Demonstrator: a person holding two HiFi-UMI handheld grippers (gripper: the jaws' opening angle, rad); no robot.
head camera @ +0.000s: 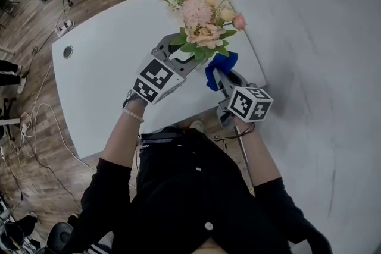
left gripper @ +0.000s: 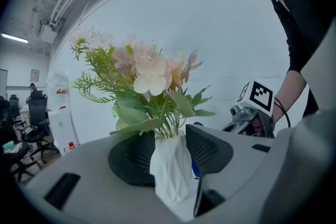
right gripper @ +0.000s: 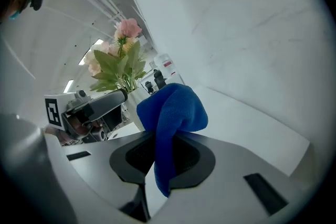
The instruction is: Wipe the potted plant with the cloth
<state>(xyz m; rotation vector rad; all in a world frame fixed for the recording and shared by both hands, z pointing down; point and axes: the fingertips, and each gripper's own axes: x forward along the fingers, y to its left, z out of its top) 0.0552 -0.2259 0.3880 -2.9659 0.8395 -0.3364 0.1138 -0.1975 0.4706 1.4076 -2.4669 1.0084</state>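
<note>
**Operator:** Blue cloth first. Is it secure?

**Spotter:** Yes. Your right gripper [right gripper: 163,157] has its two black pads closed on the blue fleecy cloth [right gripper: 173,107]. A rounded fold bunches out beyond the tips and a tail hangs below. That fold is your wiping face, so it helps that it sticks out past the hard jaws.

**Operator:** And the plant?

**Spotter:** The potted plant [left gripper: 157,123] is pink and cream artificial flowers [head camera: 202,21] with green leaves [left gripper: 181,102] in a white faceted vase [left gripper: 170,173]. Your left gripper [left gripper: 169,152] has it clamped, with the pads pressing on the vase from both sides, low under the foliage. Holding it there leaves the leaves and blooms free to be wiped. You have it upright over the right end of the white table [head camera: 107,62], close to the wall. I cannot tell whether its base rests on the tabletop.

**Operator:** How close am I?

**Spotter:** In the head view the cloth sits just beside the lowest leaves on the plant's right. I cannot tell whether it touches them. I'd judge you are about to make a stroke, or are between strokes.

**Operator:** Anything to watch?

**Spotter:** The stems look light and springy, so press gently or they'll bend away. Your firm left grip is what lets the cloth push against them at all.
</note>
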